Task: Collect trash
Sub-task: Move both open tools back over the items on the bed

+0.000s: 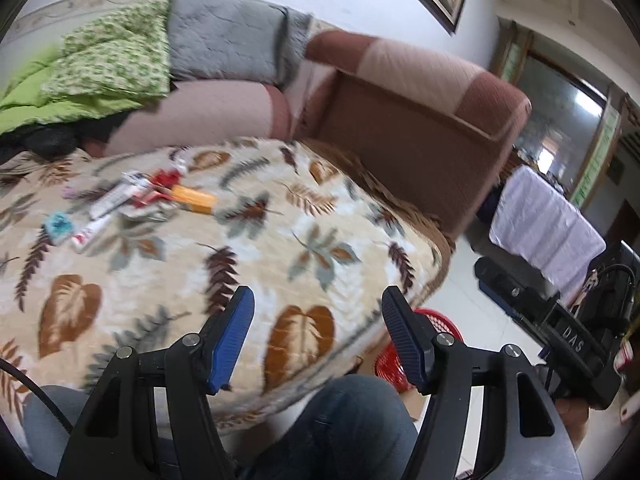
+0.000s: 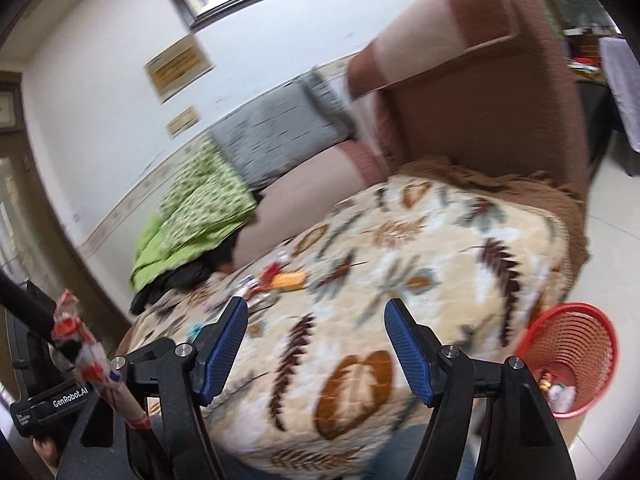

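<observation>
Several pieces of trash point(image 1: 132, 200) lie in a loose pile on a leaf-patterned blanket point(image 1: 280, 248): white and red wrappers, a small teal piece and an orange box point(image 1: 196, 199). The same pile point(image 2: 276, 276) shows blurred in the right wrist view. My left gripper point(image 1: 317, 300) hangs open over the blanket's near part, well short of the pile, with nothing between its blue pads. My right gripper point(image 2: 316, 308) is also open and empty above the blanket point(image 2: 420, 264). A red mesh basket point(image 2: 572, 356) stands on the floor at the right with a few scraps inside.
A brown and pink sofa point(image 1: 420, 128) with grey and green bedding stands behind the blanket. The person's jeans-clad knees point(image 1: 340, 424) are below the grippers. The right unit's black body point(image 1: 568, 340) is at the right. A red and white wrapped strip point(image 2: 92, 360) sits by the left unit.
</observation>
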### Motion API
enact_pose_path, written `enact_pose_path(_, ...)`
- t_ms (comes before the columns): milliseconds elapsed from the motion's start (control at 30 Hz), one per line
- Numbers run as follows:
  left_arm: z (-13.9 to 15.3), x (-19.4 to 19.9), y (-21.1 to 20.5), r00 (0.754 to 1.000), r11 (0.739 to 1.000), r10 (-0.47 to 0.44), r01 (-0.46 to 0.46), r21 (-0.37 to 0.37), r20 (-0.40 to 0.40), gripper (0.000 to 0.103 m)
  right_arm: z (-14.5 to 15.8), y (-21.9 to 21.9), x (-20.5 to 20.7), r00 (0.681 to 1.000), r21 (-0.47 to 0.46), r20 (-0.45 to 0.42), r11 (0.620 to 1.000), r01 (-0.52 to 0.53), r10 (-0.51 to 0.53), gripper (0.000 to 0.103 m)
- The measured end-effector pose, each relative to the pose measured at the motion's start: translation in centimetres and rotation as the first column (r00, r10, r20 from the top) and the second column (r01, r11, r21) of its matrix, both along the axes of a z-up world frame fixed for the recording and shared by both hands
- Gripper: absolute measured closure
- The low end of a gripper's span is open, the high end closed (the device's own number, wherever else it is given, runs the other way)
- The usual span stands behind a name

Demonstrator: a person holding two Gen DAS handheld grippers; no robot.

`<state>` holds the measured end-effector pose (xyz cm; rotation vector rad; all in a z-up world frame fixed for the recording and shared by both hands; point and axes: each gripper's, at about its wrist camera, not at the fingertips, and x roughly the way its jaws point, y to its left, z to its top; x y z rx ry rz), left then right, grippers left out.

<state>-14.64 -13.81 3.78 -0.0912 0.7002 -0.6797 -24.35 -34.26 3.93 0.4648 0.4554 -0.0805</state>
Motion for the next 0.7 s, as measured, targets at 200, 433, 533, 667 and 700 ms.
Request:
enact_pose_path(200,1.2,0.5,4.1,0.996,0.996,0.083,-0.082,-0.020,0.036,0.037,1.3,3.7,4.0,0.993,-0.039,0.004,0.992,-0.117,0.117,0.026)
enact_pose_path(433,1.6,2.2,8.9,0.983,0.983,0.180,-0.178,-0.036,0.037,0.036,0.0,7.0,10.2,0.956,-0.036,-0.065,0.956,-0.290,0.287,0.022)
enact_pose_path(533,1.4,3.1,10.4,0.974,0.974,0.223,-0.222,-0.038,0.030,0.036,-1.4,7.1,12.6,0.937,0.005,-0.101,0.942,-0.337,0.336,0.022)
enact_pose_path(667,0.8,4.9,12.3,0.959,0.958,0.283,-0.283,-0.041,-0.002,0.036,-2.5,7.2,15.2,0.920,-0.005,-0.131,0.927,-0.374,0.370,0.022)
enact_pose_path(700,0.7,5.3,12.6,0.957,0.956,0.291,-0.291,-0.041,-0.006,0.036,-2.9,7.1,16.0,0.913,0.000,-0.139,0.922,-0.388,0.384,0.022)
